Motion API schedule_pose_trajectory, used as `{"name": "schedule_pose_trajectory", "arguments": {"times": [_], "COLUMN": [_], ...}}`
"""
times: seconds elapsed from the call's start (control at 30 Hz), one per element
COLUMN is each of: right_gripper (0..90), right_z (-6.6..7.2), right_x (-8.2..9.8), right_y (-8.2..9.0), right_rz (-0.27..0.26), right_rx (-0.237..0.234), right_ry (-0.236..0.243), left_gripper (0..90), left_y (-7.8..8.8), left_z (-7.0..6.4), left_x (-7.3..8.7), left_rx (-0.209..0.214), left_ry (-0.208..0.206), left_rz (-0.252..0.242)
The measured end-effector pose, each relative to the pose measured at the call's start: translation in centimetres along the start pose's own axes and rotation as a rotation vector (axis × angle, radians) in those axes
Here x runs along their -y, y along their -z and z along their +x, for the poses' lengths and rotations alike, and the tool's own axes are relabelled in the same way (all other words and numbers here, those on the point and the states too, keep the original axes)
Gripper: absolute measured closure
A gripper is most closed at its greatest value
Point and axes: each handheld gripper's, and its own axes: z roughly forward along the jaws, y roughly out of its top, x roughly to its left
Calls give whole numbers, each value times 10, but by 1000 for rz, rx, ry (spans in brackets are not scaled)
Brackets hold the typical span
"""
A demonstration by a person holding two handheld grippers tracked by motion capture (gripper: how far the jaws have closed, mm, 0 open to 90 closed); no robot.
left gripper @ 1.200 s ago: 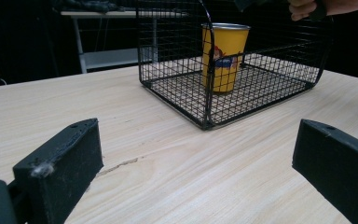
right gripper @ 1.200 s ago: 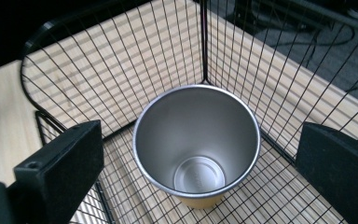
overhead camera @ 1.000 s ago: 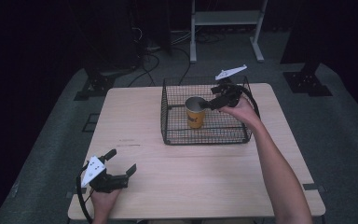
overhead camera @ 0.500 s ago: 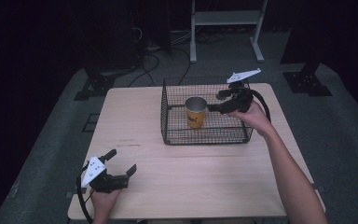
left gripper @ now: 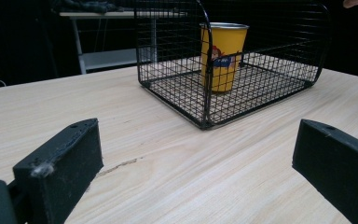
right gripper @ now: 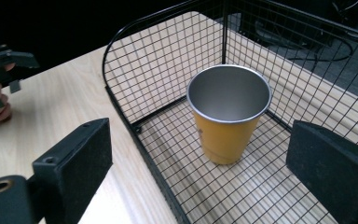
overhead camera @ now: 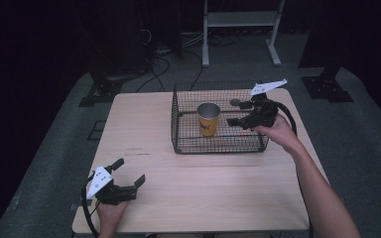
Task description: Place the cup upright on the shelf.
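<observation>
While the yellow metal cup with the silver rim (overhead camera: 208, 118) stands upright on the mesh floor of the black wire basket (overhead camera: 178, 130), toward the basket's left half and clear of every wall, the right gripper (overhead camera: 236, 113) hangs just beside it over the basket's right half with its jaws spread wide and nothing between them. In the right gripper view the open mouth of the cup (right gripper: 229, 118) sits between the two black jaws but farther off, so no contact is made.

Judging from this, the step in hand is either taking hold of the cup or leaving it, and I cannot tell which. If it is a grasp, the jaws should come level and straddle the cup below the rim, where the wall is straighter, and close squarely across its width; a tapered, smooth metal cup is likely to slip upward out of a pinch set too low or off-centre. The lower jaw must stay off the basket mesh and its top wire.

The left gripper (overhead camera: 127, 183) rests near the front left corner of the pale wooden table (overhead camera: 188, 188), well apart from the basket, also wide open and empty.
</observation>
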Motion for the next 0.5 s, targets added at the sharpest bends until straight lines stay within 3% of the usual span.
{"name": "schedule_pose_trajectory", "arguments": {"times": [0.2, 0.5], "right_gripper": [63, 63], "right_z": [7, 16], "right_x": [7, 21], "right_y": [9, 16], "right_rz": [-13, 9], "right_rx": [-15, -16], "right_ry": [11, 20], "left_gripper": [8, 9], "left_y": [0, 0], "left_z": [0, 0], "left_x": [0, 0], "left_rx": [0, -1], "left_ry": [0, 0], "left_rz": [0, 0]}}
